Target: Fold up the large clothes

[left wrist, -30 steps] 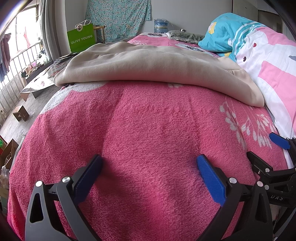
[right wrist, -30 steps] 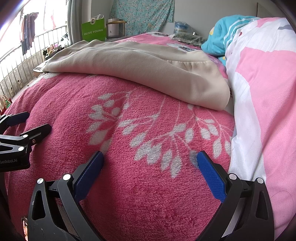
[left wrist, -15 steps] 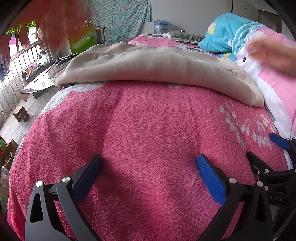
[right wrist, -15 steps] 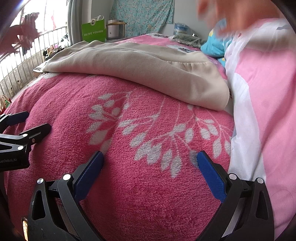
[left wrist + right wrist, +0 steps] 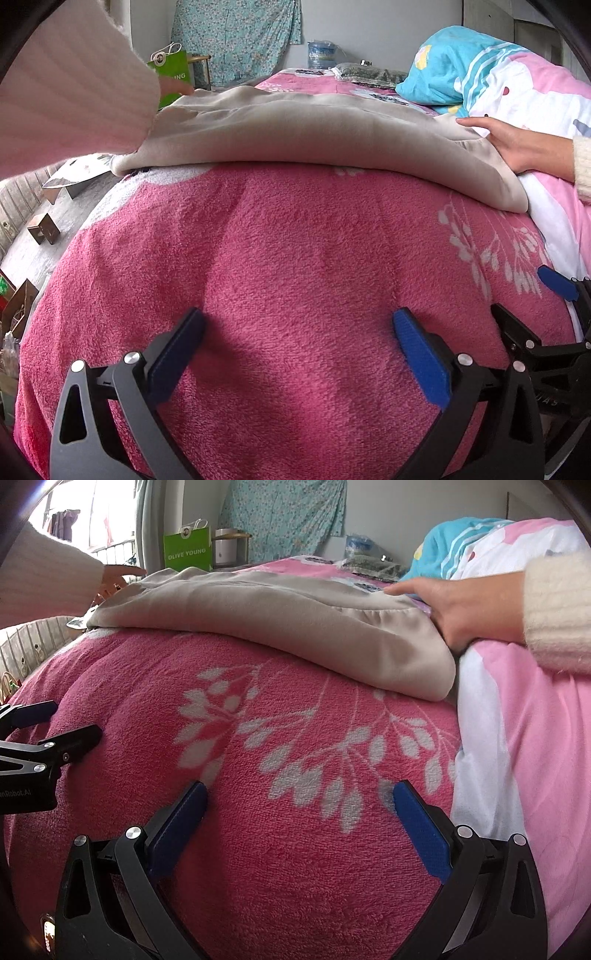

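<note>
Both claws are lying idle on the pink blanket (image 5: 295, 280), side by side: the left claw (image 5: 295, 350) is sitting with its blue fingers (image 5: 421, 362) spread wide and gripping nothing, and the right claw (image 5: 295, 823) is resting the same way, spread and empty, over the white leaf print. In the left wrist view the right claw is showing at the right edge, just beside the left one, and in the right wrist view the left claw is showing at the left edge.

Farther up the bed, a large beige garment (image 5: 314, 140) is lying across the blanket, well apart from both claws. Bare hands are working on it: the right hand (image 5: 454, 605) is pressing on the garment's right edge, next to the pink and white quilt (image 5: 535, 738), and the left hand (image 5: 118, 578), in a white knit sleeve, is reaching to the garment's far left corner. A blue pillow (image 5: 443, 70) is sitting behind the garment, and a green shopping bag (image 5: 188, 552) is standing beyond the bed
</note>
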A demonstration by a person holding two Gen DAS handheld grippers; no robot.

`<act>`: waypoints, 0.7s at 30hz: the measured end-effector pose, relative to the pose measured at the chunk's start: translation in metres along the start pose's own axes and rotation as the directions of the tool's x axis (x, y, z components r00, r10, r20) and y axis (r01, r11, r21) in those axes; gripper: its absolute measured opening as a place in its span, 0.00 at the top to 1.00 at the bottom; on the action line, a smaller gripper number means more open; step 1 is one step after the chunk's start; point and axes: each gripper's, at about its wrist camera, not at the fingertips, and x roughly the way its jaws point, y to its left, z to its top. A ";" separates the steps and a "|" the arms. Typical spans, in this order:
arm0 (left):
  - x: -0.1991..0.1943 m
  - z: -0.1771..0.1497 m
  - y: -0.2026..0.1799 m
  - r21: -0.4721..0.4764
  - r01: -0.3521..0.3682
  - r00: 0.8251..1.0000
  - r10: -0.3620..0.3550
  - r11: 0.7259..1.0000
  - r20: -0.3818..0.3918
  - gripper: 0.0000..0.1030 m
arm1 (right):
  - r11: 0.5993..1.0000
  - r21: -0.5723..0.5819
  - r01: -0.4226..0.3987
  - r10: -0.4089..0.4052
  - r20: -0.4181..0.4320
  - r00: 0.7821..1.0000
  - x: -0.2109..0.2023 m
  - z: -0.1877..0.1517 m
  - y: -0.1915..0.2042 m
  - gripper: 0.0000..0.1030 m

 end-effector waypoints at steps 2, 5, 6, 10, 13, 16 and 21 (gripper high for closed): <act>0.000 0.000 0.000 -0.001 0.001 1.000 -0.001 1.000 0.000 0.03 | 1.000 0.001 -0.001 0.001 -0.002 1.000 -0.001 0.000 -0.001 0.07; 0.000 0.000 0.000 -0.002 0.002 1.000 -0.002 1.000 0.001 0.03 | 1.000 0.002 -0.002 0.002 -0.003 1.000 -0.001 0.000 -0.001 0.07; 0.000 0.000 -0.001 -0.001 0.002 1.000 -0.002 1.000 0.001 0.03 | 1.000 0.003 -0.003 0.003 -0.004 1.000 -0.001 0.000 -0.001 0.07; 0.000 -0.001 -0.001 0.000 0.000 1.000 0.000 1.000 0.002 0.03 | 1.000 0.001 0.001 -0.001 0.000 1.000 -0.002 0.000 -0.001 0.07; 0.000 0.000 -0.001 -0.001 0.000 1.000 0.000 1.000 0.002 0.03 | 1.000 -0.008 0.017 -0.017 0.010 1.000 -0.003 -0.002 0.002 0.07; 0.000 -0.001 -0.001 0.001 -0.003 1.000 0.003 1.000 0.004 0.03 | 0.999 -0.013 0.029 -0.029 0.029 0.999 -0.004 -0.006 0.006 0.07; 0.001 -0.001 -0.003 0.006 -0.008 1.000 0.008 1.000 0.005 0.03 | 1.000 -0.008 0.026 -0.025 0.031 0.999 -0.006 -0.009 0.006 0.07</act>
